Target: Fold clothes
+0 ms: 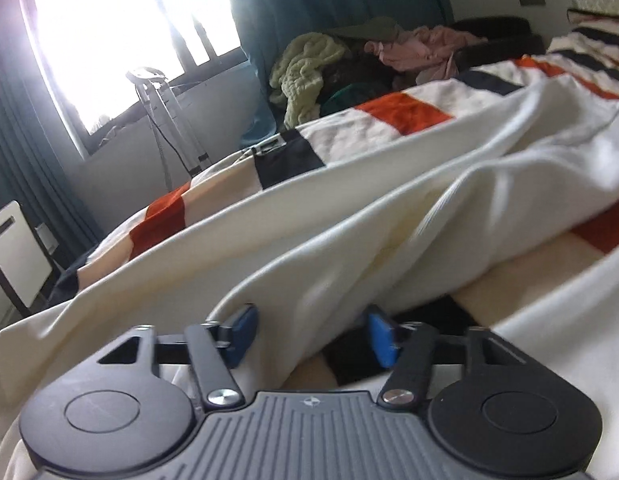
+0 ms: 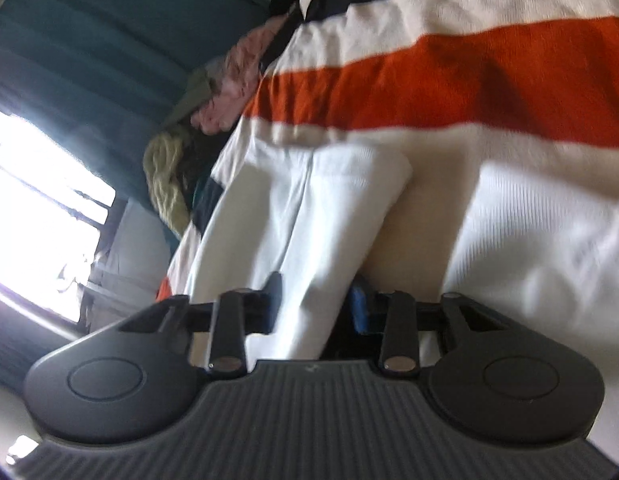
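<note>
White garment [image 1: 349, 216], long and rumpled, lies across the striped bedspread [image 1: 405, 112] in loose ridges; exact type unclear, possibly trousers or a sleeve.

Left gripper [image 1: 309, 334]: blue-padded fingers [image 1: 243, 332] spread wide, a fold of the garment lying between them, no pinch made. It holds nothing.

Right gripper [image 2: 315, 304]: jaws partly open with a band of the white garment [image 2: 309, 216] running up between them. Cloth fills the gap, but whether the pads actually bite cannot be told; view blurred.

Beyond the bedspread's far edge: heap of other clothes [image 1: 309, 72], green and pink, then teal curtain [image 1: 293, 4] and bright window [image 1: 121, 32].

Risks, as judged:
- Left closing on a single layer would leave the under-layer dragging, giving a crooked fold.
- Either gripper could catch the bedspread with the garment, since the cloth lies flat on it.
- Slack fabric may slip from the right side if lifted before a firm pinch.
</note>
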The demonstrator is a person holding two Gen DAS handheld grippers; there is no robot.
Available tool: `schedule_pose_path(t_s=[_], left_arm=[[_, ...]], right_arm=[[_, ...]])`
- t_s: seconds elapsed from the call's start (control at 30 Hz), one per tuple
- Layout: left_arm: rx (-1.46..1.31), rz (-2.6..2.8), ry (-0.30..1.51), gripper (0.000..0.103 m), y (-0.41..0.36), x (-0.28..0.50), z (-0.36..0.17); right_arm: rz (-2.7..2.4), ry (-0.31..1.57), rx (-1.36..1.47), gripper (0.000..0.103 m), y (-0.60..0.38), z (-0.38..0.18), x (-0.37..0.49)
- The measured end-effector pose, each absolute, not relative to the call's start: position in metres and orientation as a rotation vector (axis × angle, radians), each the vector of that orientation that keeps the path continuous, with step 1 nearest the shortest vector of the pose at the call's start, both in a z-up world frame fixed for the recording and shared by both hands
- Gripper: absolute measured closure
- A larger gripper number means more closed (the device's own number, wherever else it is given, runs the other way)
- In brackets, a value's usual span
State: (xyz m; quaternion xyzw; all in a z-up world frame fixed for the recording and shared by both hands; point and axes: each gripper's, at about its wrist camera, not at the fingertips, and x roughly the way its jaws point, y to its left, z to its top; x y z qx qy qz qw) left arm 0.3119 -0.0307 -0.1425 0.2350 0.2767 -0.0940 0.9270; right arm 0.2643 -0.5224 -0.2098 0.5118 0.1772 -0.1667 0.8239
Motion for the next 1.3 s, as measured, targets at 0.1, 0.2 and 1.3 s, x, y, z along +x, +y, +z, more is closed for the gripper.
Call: schedule_pose_path(t_s=[0.1, 0.2, 1.3], left_arm=[[0.445, -0.243, 0.558, 0.092, -0.028, 0.313, -0.135], [0.418, -0.269, 0.520, 0.098, -0.020, 0.303, -0.122], [-0.027, -0.288, 0.615, 0.021, 0.047, 0.128, -0.023]], right_arm=[[-0.380, 0.354, 1.089, 0.096, -0.531, -0.212, 0.272], [-0.382, 0.301, 1.091, 0.097, -0.537, -0.205, 0.267], [-0.505, 0.462, 0.759, 0.025, -0.452, -0.097, 0.062]])
